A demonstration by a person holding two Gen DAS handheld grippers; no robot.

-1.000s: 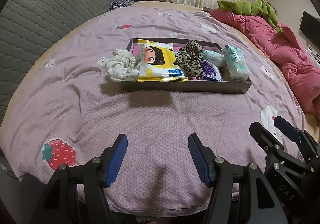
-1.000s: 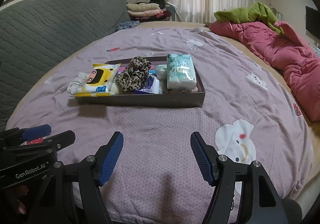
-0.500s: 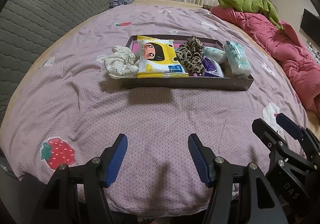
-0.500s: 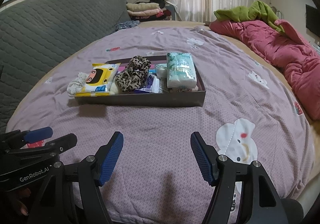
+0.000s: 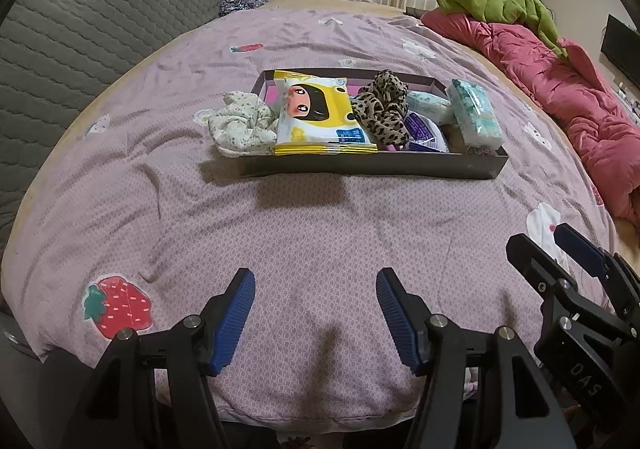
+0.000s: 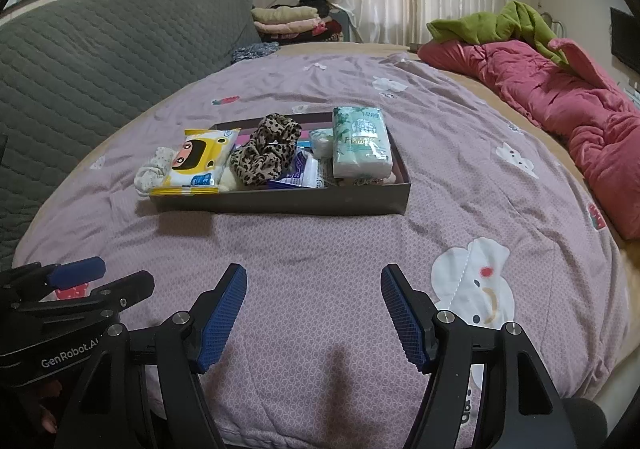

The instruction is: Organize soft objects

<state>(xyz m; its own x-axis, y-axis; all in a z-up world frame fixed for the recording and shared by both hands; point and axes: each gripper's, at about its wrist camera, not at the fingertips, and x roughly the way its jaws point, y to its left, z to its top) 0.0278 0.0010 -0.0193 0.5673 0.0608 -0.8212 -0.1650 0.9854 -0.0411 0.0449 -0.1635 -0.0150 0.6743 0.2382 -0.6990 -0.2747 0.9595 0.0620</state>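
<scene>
On the bed point(image 5: 320, 241), our left tongs point(image 5: 316, 309) and right tongs point(image 6: 314, 309) hover released and empty; soft items sit gathered in the tray point(image 5: 372, 167) for tidiness.

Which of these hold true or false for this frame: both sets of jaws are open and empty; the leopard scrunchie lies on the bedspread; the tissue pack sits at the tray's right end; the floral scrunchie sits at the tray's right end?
1. Left gripper and right gripper jaws open, empty: true.
2. Leopard scrunchie lies on the bedspread: false, it is in the tray.
3. Tissue pack at the tray's right end: true.
4. Floral scrunchie at the right end: false, left end.
</scene>
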